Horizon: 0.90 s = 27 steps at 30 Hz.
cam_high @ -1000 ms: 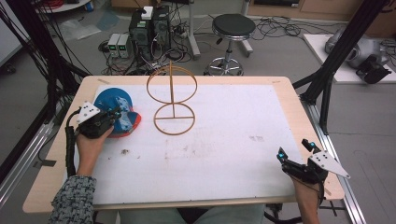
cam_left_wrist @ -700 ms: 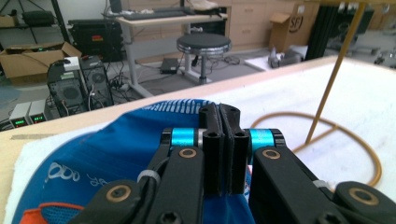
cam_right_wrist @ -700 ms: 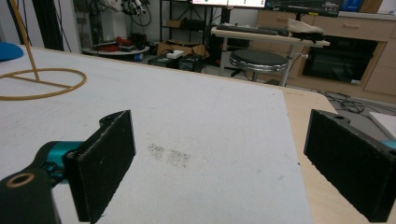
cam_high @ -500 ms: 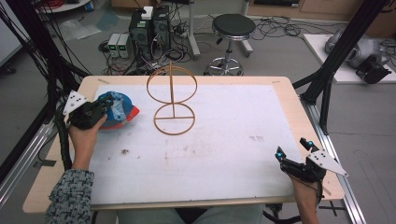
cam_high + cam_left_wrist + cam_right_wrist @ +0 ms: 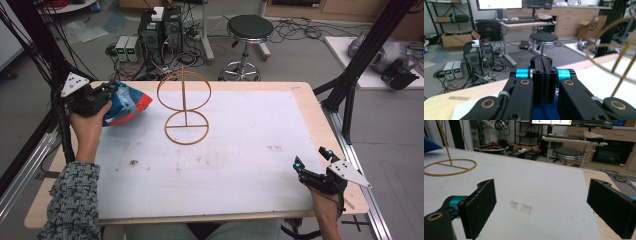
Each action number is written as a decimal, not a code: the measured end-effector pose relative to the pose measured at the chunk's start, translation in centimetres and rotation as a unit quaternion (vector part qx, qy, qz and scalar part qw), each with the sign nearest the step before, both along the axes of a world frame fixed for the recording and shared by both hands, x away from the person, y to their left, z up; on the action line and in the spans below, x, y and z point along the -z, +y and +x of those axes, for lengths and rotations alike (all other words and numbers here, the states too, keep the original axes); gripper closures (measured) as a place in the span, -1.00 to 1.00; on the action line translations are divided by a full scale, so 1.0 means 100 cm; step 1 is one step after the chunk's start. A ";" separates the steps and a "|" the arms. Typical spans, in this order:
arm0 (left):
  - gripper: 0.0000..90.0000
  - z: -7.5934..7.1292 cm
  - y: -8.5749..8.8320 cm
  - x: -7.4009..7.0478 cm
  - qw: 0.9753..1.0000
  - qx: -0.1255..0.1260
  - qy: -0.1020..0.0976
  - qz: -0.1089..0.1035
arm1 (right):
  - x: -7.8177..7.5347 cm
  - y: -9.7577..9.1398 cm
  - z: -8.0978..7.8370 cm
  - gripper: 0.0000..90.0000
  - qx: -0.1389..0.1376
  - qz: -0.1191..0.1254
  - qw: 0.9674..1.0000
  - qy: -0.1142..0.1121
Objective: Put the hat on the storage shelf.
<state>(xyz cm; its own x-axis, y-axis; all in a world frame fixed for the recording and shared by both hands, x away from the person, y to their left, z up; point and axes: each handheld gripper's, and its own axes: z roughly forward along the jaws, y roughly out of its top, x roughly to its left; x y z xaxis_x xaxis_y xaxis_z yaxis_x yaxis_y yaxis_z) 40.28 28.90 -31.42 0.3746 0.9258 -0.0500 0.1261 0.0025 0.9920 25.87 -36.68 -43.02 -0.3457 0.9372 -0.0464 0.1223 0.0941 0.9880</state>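
Note:
A blue and red snack bag (image 5: 127, 102) hangs over the table's far left corner, pinched in my left gripper (image 5: 107, 95). In the left gripper view the jaws are pressed together (image 5: 541, 60), with the bag's blue film (image 5: 542, 111) showing below them. A gold wire stand (image 5: 185, 107), an upright ring over a round base, stands just right of the bag and appears at the right edge (image 5: 621, 72) of that view. My right gripper (image 5: 312, 159) rests near the table's front right corner, open (image 5: 541, 207) with nothing between its pads.
A white mat (image 5: 240, 150) covers most of the wooden table (image 5: 320, 115). The stand's base ring (image 5: 449, 167) and a blue tip of the bag (image 5: 430, 145) lie far off in the right gripper view. A stool (image 5: 249, 27) and computer boxes (image 5: 160, 27) stand on the floor beyond.
My left gripper has carried the bag leftward and away, toward the table's far left corner. The right gripper has barely shifted.

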 end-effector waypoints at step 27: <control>0.96 0.024 -0.037 -0.087 0.997 0.013 -0.059 -0.051 | 0.000 0.000 0.000 -0.82 -0.008 0.008 1.000 0.004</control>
